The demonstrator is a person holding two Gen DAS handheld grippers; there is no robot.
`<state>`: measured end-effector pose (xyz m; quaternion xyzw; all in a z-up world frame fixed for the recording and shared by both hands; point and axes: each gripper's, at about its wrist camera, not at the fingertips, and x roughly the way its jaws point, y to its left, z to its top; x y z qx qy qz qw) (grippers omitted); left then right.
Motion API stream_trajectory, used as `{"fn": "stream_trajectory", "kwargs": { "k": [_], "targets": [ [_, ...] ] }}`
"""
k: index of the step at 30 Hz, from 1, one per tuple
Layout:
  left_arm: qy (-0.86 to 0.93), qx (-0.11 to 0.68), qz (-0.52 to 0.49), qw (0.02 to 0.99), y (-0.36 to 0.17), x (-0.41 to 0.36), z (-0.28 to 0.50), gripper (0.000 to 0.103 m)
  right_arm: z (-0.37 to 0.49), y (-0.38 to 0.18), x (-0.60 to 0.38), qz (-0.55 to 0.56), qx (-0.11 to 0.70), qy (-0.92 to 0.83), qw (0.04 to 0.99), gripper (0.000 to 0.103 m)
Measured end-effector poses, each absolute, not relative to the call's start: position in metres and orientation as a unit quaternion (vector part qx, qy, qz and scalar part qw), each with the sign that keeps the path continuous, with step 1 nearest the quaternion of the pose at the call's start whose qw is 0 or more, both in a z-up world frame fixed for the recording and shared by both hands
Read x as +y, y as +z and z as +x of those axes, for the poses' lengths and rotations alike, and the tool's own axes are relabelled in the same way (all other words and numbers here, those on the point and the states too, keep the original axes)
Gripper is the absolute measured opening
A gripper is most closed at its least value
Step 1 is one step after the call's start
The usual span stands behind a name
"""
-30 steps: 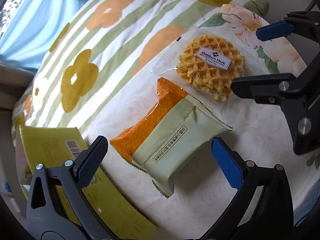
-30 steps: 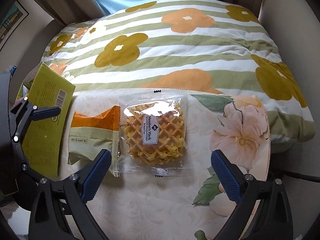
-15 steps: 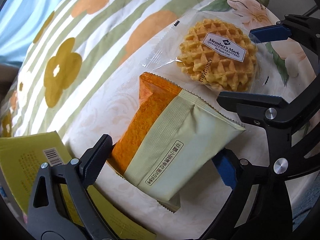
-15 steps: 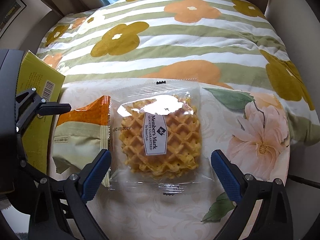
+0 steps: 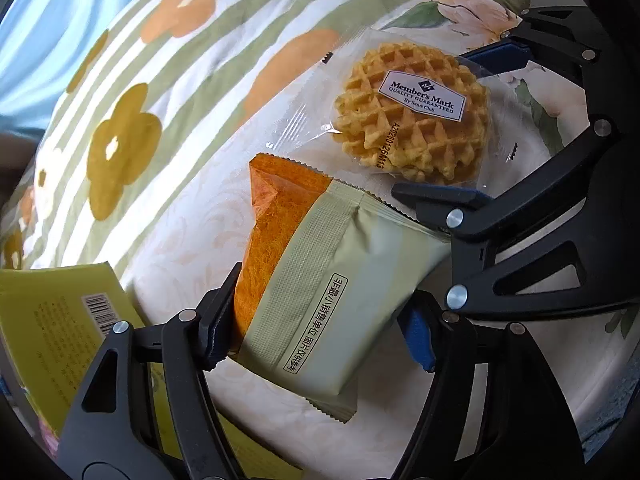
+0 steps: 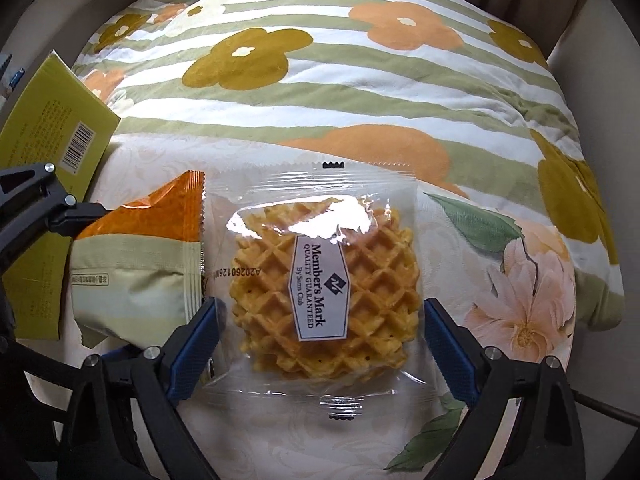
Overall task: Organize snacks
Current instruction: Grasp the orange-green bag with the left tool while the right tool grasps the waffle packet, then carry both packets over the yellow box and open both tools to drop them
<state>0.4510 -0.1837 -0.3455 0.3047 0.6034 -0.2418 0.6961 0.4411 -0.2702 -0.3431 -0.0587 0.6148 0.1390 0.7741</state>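
My left gripper (image 5: 320,328) has its jaws spread around the orange-and-green snack pack (image 5: 320,280), left pad against the orange edge and the right pad just beside the green side, so not clamped as far as I can tell. My right gripper (image 6: 320,344) is wide open, straddling the wrapped waffle (image 6: 324,280), pads apart from the clear wrapper's sides. Both packs lie side by side, touching, on the floral cloth (image 6: 500,300), with the yellow-green box (image 6: 44,120) to their left.
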Motion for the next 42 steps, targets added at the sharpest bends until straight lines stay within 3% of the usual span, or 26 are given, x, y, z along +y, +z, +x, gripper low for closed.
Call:
{"fn": "stream_trajectory", "kwargs": {
  "k": [6, 15, 25, 35, 42],
  "targets": [
    [-0.234, 0.61, 0.284, 0.702, -0.343, -0.178, 0.452, 0.064, 0.437, -0.34, -0.275, -0.053, 0.609, 0.144, 0.778, 0.074],
    [-0.223, 0.609, 0.256, 0.717, -0.327, -0.171, 0.444, 0.064, 0.427, -0.317, -0.291, -0.024, 0.591, 0.131, 0.795, 0.072],
    [-0.191, 0.547, 0.206, 0.789, -0.232, -0.158, 0.431, 0.064, 0.411, -0.242, -0.314, -0.014, 0.549, 0.119, 0.827, 0.072],
    [-0.109, 0.483, 0.147, 0.856, -0.129, -0.069, 0.409, 0.064, 0.402, -0.151, -0.277, -0.029, 0.478, 0.167, 0.862, 0.072],
    [-0.064, 0.475, 0.104, 0.871, -0.112, 0.021, 0.403, 0.064, 0.402, -0.118, -0.208, -0.031, 0.448, 0.21, 0.869, 0.072]
  ]
}}
